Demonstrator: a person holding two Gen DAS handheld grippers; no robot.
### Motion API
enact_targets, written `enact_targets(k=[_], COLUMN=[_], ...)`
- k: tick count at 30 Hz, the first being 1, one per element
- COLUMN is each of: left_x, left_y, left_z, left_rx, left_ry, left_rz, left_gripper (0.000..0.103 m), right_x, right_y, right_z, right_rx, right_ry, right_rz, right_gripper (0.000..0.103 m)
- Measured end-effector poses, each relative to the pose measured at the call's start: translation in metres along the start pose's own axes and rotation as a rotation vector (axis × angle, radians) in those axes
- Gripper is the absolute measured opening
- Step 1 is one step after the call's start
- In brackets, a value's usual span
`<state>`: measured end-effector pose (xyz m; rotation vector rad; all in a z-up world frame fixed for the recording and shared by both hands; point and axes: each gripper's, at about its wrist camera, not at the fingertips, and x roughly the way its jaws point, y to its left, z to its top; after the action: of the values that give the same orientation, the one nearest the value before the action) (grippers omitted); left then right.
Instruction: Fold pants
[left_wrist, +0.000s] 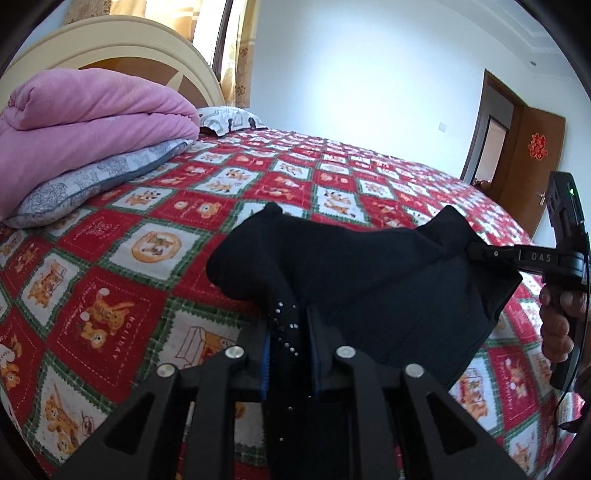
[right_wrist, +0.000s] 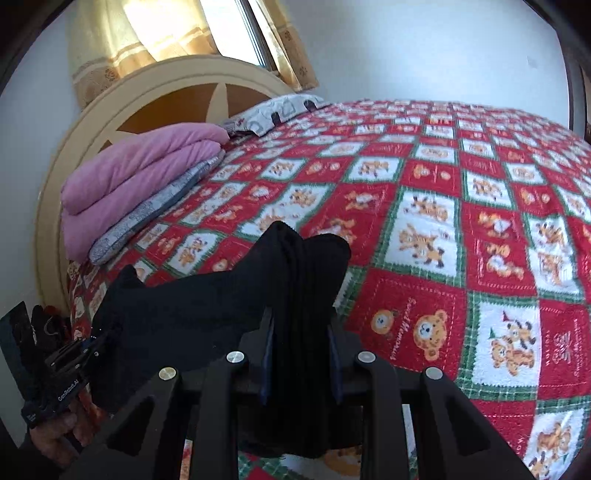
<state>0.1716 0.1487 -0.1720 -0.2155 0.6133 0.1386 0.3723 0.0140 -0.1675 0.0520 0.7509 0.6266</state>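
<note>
In the left wrist view the pants (left_wrist: 354, 280) are hanging as a black bundle above the bed (left_wrist: 155, 206), stretched between the two grippers and not lying flat. By the doubled layers at each end, some folding looks done already, though how many folds I cannot tell; what seems left is setting the bundle down on the bed and flattening it. The left gripper (left_wrist: 291, 332) is standing narrow, its fingers pressing on a thick edge of cloth dotted with small studs. At the right, the right gripper (left_wrist: 480, 251) is pinching the far corner of the cloth, a hand (left_wrist: 557, 325) holding its handle. A pink quilt (left_wrist: 85, 122) is sitting on a pillow (left_wrist: 92, 184) far left, well apart from the pants.

In the right wrist view the pants (right_wrist: 207, 306) are running from the near middle off to the left, again clear of the bed (right_wrist: 461, 229). The right gripper (right_wrist: 301, 332) is narrow too, clamping a ribbed gathered fold that is rising above its fingers. The left gripper (right_wrist: 88, 345) is showing at the lower left, biting the other end
</note>
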Motion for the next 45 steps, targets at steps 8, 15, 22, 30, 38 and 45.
enact_targets(k=[8,15,22,30,38,45], left_x=[0.007,0.011,0.001,-0.05,-0.099,-0.13], left_y=[0.0,0.016,0.017,0.019,-0.002,-0.023], left_z=[-0.007,-0.01,-0.016,-0.027,-0.021,-0.011], left_rx=[0.001,-0.072,-0.081,-0.138,-0.113,-0.073], left_ry=[0.03,0.054,0.071,0.021,-0.067,-0.148], left_rz=[0.026,0.04,0.056,0.069,0.029,-0.004], left_gripper=[0.04,0.077,0.084,0.084,0.085,0.091], right_x=[0.007,0.009,0.002,-0.065,-0.143,-0.186], right_y=[-0.015,-0.026,-0.038,-0.013,0.039,0.068], right_z=[-0.008,-0.016,-0.021,-0.042,-0.09,-0.113], right_rx=[0.052,0.082,0.154,0.12,0.078,0.031], right_ry=[0.061,0.098,0.096,-0.007,-0.111,-0.148], right_rz=[0.013,-0.058,-0.092,-0.218,-0.238,-0.255], right_gripper=[0.03,0.058,0.075,0.075,0.075,0.075])
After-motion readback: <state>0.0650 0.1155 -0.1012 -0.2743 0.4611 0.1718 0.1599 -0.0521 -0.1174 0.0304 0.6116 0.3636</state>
